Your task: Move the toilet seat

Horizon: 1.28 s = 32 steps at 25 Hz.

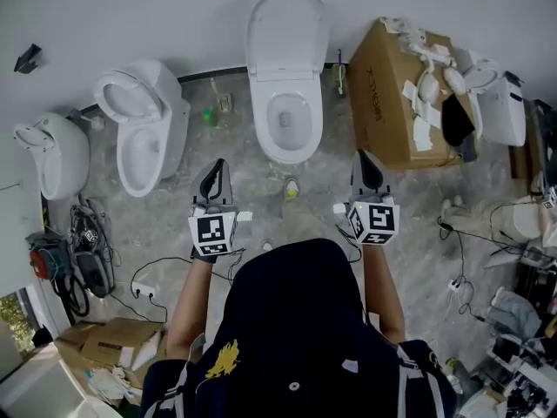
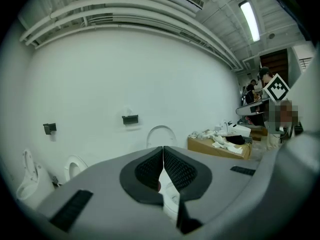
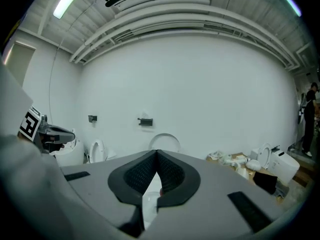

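Note:
The white middle toilet (image 1: 290,124) stands against the far wall with its lid (image 1: 287,29) raised upright and the seat ring down around the bowl. My left gripper (image 1: 215,168) is shut with nothing in it and hovers over the floor in front of the bowl, to its left. My right gripper (image 1: 366,159) is likewise shut and bare, in front of the bowl to its right. In the left gripper view the shut jaws (image 2: 163,149) point at the raised lid (image 2: 161,133). The right gripper view shows its shut jaws (image 3: 156,152) below the same lid (image 3: 165,139).
A second toilet (image 1: 146,129) with its seat up stands to the left, a third (image 1: 52,153) farther left. A cardboard box (image 1: 387,103) with white parts sits right of the middle toilet. Cables and a power strip (image 1: 144,292) lie on the floor at left.

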Each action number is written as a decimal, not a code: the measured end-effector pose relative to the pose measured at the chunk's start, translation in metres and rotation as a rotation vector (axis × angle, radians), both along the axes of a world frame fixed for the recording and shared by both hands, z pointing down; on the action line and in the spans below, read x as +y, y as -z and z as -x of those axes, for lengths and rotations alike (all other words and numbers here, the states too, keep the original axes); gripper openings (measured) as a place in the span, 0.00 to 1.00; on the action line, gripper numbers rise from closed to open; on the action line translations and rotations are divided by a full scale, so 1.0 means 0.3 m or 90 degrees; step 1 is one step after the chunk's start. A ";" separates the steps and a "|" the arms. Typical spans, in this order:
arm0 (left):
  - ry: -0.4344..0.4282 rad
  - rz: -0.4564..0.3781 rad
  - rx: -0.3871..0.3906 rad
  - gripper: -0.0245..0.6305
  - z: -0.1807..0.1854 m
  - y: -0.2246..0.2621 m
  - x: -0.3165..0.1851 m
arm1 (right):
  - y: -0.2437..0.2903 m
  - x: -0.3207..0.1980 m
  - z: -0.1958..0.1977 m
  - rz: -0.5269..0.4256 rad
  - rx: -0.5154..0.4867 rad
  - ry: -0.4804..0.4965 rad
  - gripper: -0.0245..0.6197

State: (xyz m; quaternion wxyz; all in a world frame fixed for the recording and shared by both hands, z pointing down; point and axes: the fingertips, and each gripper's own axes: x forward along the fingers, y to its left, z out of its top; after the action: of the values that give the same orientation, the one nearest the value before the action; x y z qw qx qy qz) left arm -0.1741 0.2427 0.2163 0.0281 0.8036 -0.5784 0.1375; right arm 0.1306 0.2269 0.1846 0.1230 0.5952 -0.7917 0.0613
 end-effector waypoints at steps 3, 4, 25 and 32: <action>0.023 0.028 -0.004 0.07 -0.042 -0.039 -0.120 | -0.044 -0.145 -0.043 0.017 -0.026 0.023 0.08; 0.029 0.035 -0.006 0.07 -0.061 -0.045 -0.159 | -0.061 -0.193 -0.058 0.024 -0.033 0.032 0.08; 0.035 0.188 0.031 0.07 -0.217 -0.487 -0.585 | -0.608 -0.664 -0.095 0.199 -0.051 0.070 0.08; 0.027 0.346 0.134 0.17 -0.247 -0.860 -0.584 | -0.952 -0.694 -0.133 0.298 -0.070 0.004 0.08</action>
State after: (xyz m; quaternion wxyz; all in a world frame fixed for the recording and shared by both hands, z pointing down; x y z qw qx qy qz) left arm -0.1001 0.0675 0.4744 0.3052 0.7643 -0.5307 0.2026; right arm 0.1704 0.0187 0.4701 0.2145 0.5438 -0.7632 0.2753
